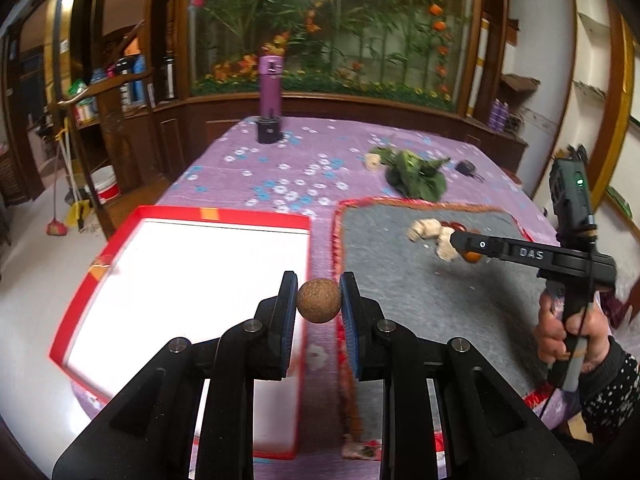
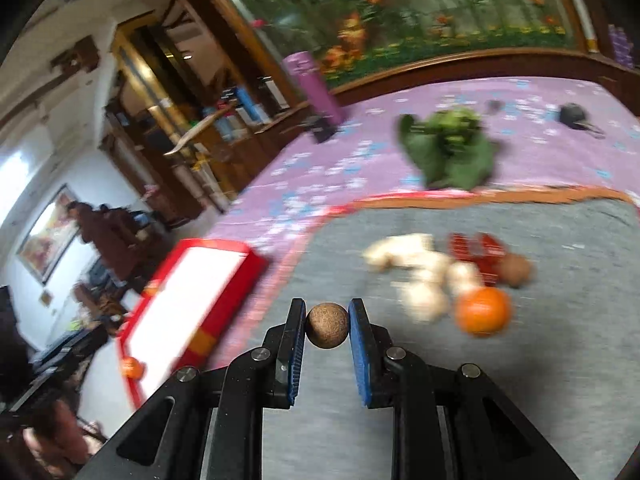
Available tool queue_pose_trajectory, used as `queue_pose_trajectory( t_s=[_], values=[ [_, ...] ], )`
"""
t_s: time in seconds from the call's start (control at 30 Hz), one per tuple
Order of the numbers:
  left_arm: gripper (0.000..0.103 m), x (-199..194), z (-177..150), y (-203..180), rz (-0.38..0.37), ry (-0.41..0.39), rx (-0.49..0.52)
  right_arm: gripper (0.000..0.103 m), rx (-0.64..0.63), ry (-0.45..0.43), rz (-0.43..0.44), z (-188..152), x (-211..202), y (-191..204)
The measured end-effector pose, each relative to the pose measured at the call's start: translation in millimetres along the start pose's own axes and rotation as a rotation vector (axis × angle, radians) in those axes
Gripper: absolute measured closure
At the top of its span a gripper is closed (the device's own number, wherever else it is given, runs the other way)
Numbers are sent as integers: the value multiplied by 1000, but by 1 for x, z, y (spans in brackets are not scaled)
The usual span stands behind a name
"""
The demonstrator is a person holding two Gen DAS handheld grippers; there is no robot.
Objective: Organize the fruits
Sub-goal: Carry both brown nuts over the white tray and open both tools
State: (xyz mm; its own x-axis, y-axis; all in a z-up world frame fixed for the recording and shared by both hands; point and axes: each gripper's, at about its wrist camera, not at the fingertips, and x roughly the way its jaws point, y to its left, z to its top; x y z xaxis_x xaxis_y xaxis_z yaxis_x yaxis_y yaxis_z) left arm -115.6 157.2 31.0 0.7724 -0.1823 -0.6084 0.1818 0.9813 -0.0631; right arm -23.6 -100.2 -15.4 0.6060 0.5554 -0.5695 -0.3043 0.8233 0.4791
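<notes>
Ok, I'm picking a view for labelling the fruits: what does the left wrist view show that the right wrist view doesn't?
Left wrist only: the right gripper, held in the person's hand, over the grey mat. Right wrist only: a brown round fruit near the whole orange fruit, which the gripper mostly hides in the left view. Both: the red-rimmed white tray, green leafy vegetable, purple bottle, and a brown cork ball clamped between that view's own fingers.

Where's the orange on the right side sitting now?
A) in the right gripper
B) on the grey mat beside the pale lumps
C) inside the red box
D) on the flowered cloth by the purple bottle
B: the orange lies on the grey mat next to the pale lumps, and the right gripper holds only a cork ball.
</notes>
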Motion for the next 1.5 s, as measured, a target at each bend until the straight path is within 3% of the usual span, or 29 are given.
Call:
queue_pose_trajectory(
  t_s=[0.27, 0.47, 0.67, 0.93, 1.17, 1.3, 1.5],
  values=[
    [82, -2, -2, 42, 81, -7, -77, 82, -67, 102, 170, 13, 54, 85],
    [82, 4, -12, 74, 180, 16, -121, 82, -114, 172, 180, 7, 105, 132],
    [82, 17, -22, 93, 260, 35, -127, 82, -119, 192, 135, -3, 133, 143],
    [82, 37, -28, 112, 285, 67, -149, 82, -134, 236, 91, -8, 164, 151],
    [82, 62, -29, 123, 333, 131, -145, 82, -152, 273, 38, -5, 189, 161],
    [81, 71, -31, 129, 373, 170, -161, 78, -141, 302, 50, -1, 189, 166],
    [57, 59, -30, 131, 415, 143, -173, 68, -88, 218, 58, 11, 162, 149]
  ],
)
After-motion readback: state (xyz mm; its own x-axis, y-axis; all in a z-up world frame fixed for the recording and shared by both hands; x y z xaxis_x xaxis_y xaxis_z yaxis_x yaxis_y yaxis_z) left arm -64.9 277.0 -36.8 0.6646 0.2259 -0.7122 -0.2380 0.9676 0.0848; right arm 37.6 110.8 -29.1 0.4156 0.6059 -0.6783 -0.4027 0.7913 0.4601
